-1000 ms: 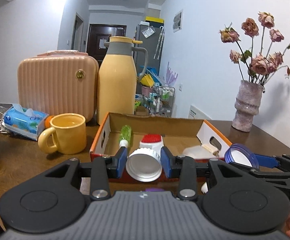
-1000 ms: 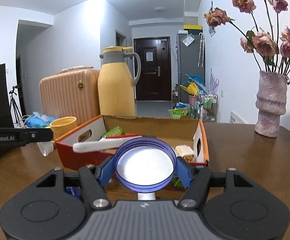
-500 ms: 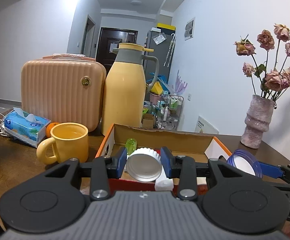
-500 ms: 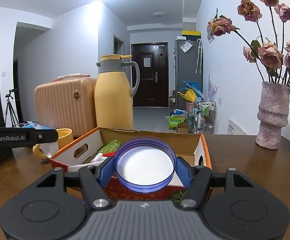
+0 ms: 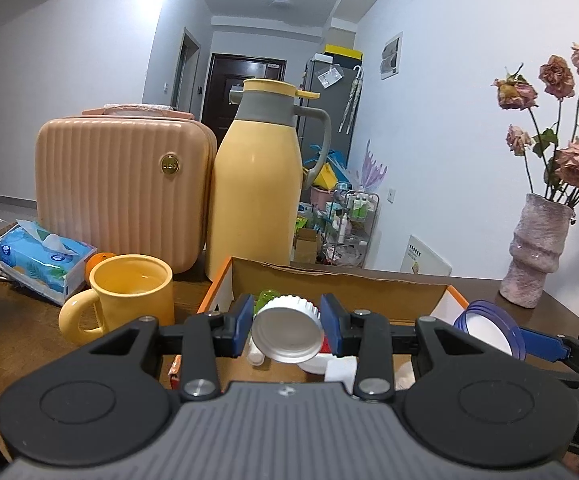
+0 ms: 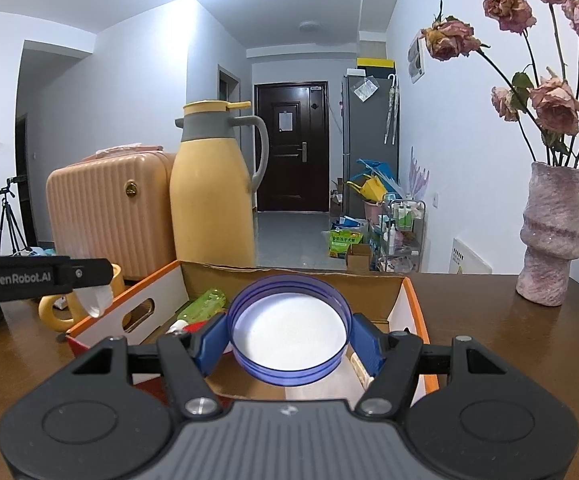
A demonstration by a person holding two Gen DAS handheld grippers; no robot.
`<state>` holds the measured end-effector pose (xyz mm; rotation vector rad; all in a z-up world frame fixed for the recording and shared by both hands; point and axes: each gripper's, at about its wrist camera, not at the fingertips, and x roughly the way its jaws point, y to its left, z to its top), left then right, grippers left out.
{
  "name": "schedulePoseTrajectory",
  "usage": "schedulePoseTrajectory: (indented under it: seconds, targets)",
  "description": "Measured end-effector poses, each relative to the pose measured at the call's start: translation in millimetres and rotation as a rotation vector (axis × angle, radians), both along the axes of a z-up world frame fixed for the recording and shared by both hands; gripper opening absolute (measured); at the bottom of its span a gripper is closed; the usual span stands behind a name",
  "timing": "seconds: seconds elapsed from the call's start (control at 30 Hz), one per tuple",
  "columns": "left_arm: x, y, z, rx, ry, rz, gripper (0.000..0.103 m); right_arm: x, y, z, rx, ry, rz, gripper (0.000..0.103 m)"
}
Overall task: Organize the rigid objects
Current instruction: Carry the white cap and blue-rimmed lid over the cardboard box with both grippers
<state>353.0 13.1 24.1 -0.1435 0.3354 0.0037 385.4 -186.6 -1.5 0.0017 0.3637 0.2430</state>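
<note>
My left gripper (image 5: 287, 326) is shut on a white ribbed cap (image 5: 288, 333) and holds it over the open cardboard box (image 5: 341, 280). My right gripper (image 6: 288, 340) is shut on a blue-rimmed round lid (image 6: 288, 332) and holds it over the same box (image 6: 413, 304). The lid also shows in the left wrist view (image 5: 489, 330) at the right. A green bottle (image 6: 203, 304) and white items lie inside the box. The left gripper's arm (image 6: 29, 278) shows at the left of the right wrist view.
A yellow mug (image 5: 129, 294), tissue pack (image 5: 45, 254), pink case (image 5: 125, 188) and yellow thermos jug (image 5: 255, 192) stand behind and left of the box. A pink vase with dried roses (image 5: 537, 252) stands at the right on the brown table (image 6: 509, 344).
Both grippers have moved forward and up over the box with their lids still held. The box now sits lower and closer in both views.
</note>
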Motion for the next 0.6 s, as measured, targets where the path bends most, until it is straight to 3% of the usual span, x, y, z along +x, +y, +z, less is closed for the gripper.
schedulePoseTrajectory:
  seconds: [0.6]
  targets:
    - [51.1,3.1,-7.1,0.007,0.024,0.03,0.037,49.2,-0.6,-7.9,0.002,0.055,-0.026,0.065]
